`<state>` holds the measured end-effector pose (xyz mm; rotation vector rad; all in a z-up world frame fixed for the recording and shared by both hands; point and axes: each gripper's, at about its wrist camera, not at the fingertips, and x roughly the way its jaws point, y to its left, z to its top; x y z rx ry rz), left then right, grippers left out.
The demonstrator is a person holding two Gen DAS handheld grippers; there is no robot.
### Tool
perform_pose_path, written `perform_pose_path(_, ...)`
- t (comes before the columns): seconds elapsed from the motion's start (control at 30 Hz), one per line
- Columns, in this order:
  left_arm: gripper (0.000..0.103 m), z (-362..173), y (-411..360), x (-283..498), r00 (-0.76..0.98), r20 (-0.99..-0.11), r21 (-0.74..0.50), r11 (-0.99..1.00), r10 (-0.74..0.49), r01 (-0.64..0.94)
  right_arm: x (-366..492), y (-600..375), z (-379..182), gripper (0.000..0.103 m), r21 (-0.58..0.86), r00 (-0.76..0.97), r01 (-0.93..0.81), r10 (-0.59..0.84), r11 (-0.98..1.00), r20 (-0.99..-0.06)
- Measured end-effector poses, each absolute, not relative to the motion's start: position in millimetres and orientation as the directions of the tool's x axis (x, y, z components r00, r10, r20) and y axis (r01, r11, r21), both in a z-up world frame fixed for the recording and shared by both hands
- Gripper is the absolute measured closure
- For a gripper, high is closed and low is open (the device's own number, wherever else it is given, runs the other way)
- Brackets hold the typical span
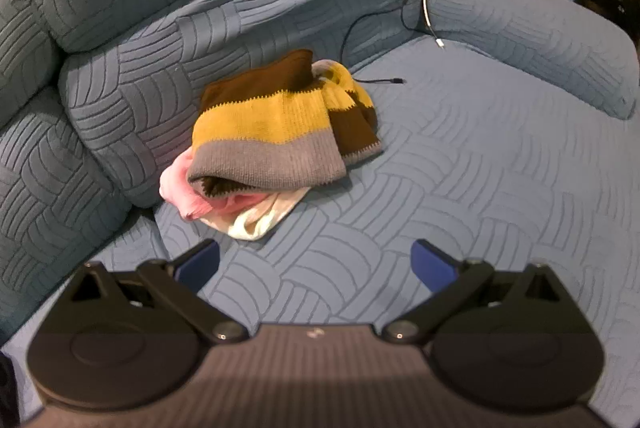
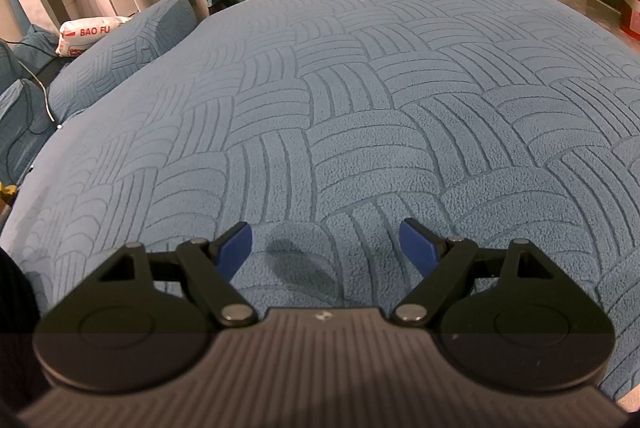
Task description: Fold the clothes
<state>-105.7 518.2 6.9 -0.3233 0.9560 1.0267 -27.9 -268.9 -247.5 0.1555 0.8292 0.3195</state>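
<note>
Ahead of your left gripper, tilted down with jaws wide and empty, one clothes pile lies; your right gripper likewise gapes over bare sofa.

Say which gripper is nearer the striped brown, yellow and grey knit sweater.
Left. The left gripper faces the sweater, open; the right gripper sees only blue cover.

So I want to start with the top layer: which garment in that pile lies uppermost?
The striped knit, banded brown, yellow and grey, lies on top. The pink garment and the cream one only peek out from beneath it.
</note>
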Motion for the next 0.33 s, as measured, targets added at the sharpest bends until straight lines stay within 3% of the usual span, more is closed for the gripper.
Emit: perform_pose_path(0.33, 0.0, 7.4, 522.5, -104.9, 0.206, -0.808, 0.145, 0.524, 0.552, -0.839, -27.9, -269.3, -247.4, 0.019, 0.257, 0.632, -0.219, 0.338, 0.941, -0.698)
